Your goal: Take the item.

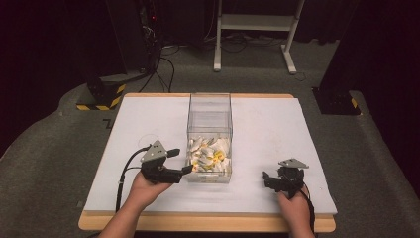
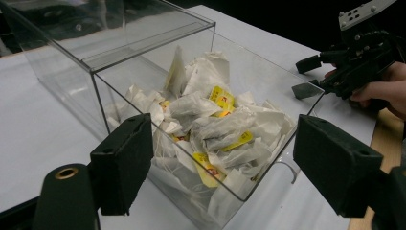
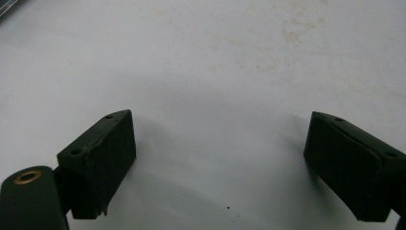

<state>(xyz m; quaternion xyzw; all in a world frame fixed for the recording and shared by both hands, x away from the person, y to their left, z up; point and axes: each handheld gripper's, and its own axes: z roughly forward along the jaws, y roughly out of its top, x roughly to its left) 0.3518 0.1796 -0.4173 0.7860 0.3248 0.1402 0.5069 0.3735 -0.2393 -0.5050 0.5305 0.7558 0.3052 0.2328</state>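
A clear plastic box (image 1: 209,115) stands in the middle of the white table (image 1: 148,119). Several white tea bags (image 1: 208,156) with yellow tags fill its near end. My left gripper (image 1: 180,161) is open just left of the box's near corner, pointing at it. In the left gripper view its jaws stand wide apart in front of the box wall (image 2: 143,45), with the tea bags (image 2: 210,124) behind the wall. My right gripper (image 1: 266,180) is open near the front right of the table, apart from the box. Its jaws spread over bare table (image 3: 215,57), with nothing between them.
The table has a wooden front edge (image 1: 208,223). On the carpet behind it stand a white metal frame (image 1: 255,29), trailing cables (image 1: 163,64) and a black base with yellow-black stripes (image 1: 101,94). The right gripper (image 2: 306,76), in a hand, appears beyond the box in the left gripper view.
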